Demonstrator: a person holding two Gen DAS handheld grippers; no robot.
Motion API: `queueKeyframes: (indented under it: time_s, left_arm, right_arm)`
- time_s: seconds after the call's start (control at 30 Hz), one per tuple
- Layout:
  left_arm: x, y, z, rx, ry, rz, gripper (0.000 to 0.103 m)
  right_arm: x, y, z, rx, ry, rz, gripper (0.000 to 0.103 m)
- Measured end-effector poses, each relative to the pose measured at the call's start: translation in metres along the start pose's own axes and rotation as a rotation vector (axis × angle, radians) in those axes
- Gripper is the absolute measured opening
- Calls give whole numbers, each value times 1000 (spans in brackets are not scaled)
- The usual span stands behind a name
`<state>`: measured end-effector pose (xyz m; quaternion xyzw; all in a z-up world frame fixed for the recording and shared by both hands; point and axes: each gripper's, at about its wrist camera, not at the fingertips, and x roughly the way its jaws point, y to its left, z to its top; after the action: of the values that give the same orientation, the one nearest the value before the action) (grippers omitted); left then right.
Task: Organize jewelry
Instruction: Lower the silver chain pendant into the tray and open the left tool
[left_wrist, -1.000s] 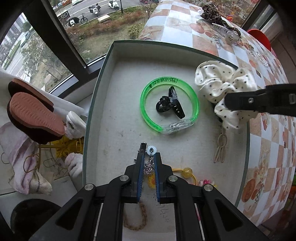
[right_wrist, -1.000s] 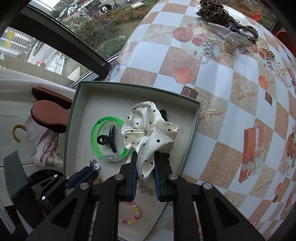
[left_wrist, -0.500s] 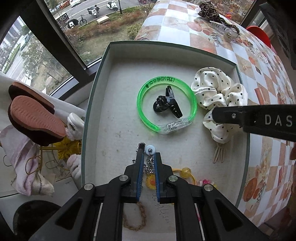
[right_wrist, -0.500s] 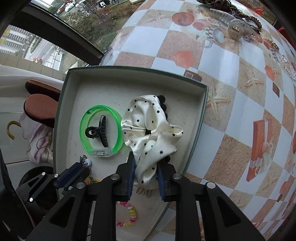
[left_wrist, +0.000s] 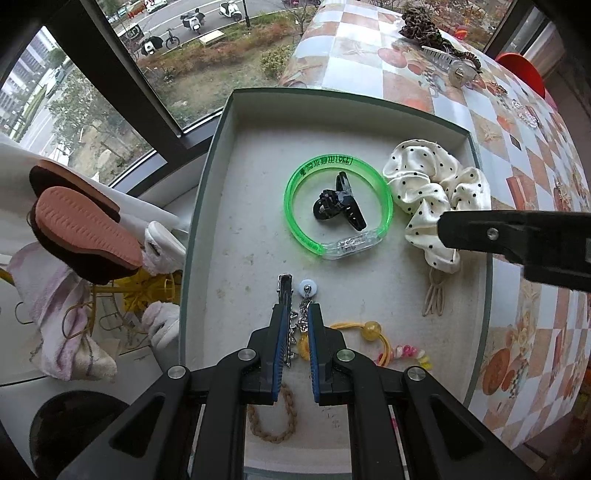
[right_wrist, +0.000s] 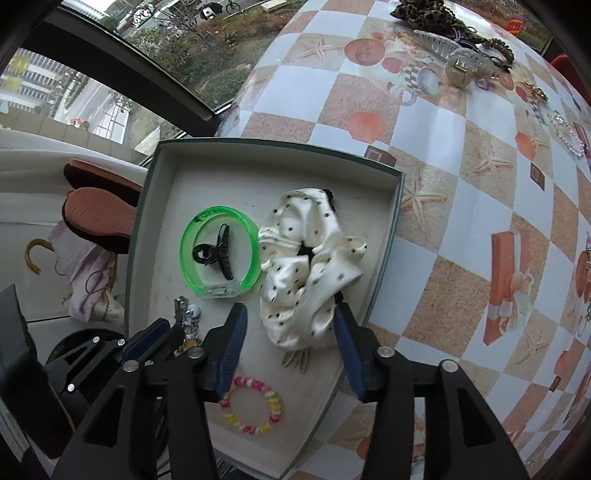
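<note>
A white tray (left_wrist: 476, 155) (right_wrist: 391, 236) with a green rim holds the jewelry. My left gripper (left_wrist: 296, 314) (right_wrist: 159, 332) points straight down, shut on a silver chain charm (left_wrist: 303, 317). A cream polka-dot scrunchie (left_wrist: 428, 188) (right_wrist: 306, 266) lies in the tray's right part. My right gripper (right_wrist: 290, 314) hangs just over it; its jaws are opening, and the scrunchie lies loose between them, clear of the pads. A green bangle (left_wrist: 295, 206) (right_wrist: 188, 258) rings a black claw clip (left_wrist: 340, 201) (right_wrist: 216, 254).
A yellow bead tie (left_wrist: 369, 328), a braided brown band (left_wrist: 273, 417), a pastel bead bracelet (right_wrist: 251, 402) and beige loops (left_wrist: 436, 291) also lie in the tray. More hair clips (right_wrist: 461, 62) and scrunchies (left_wrist: 424, 26) sit far across the checked tablecloth (right_wrist: 461, 184). A window borders the left.
The right gripper's jaws have spread apart and let go of the polka-dot scrunchie, which now rests in the tray. The left gripper has stayed shut on the charm without moving.
</note>
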<state>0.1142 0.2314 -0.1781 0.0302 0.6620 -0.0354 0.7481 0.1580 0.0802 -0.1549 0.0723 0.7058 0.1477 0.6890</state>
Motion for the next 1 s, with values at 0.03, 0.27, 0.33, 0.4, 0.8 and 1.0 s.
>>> queueKeyframes:
  time_s: [0.03,0.27,0.33,0.4,0.8,1.0]
  left_arm:
    - [-2,0,0,-2,0,2,15]
    - [-9,-4,-6,-4,11,9,15]
    - [-11,-6,-7,5,13,11,15]
    - [-12,-9,-9,13,17,14,15]
    - [-8,-13,-15,34,48,2,16]
    - [-13,-14,-14,32,33,-8,16]
  right_arm:
    - [-3,0,-2,0,-4,0,56]
    - [-21,-10,-19,22,-17,-20,56]
    - [-26,-16,-24,34,-16,-24,56]
    - [-29,-21,-28,46,-14,-29,56]
    - [-42,-34,-47,73,-13,-41,56]
    - [-43,-38,-52,87,-12,-42,56]
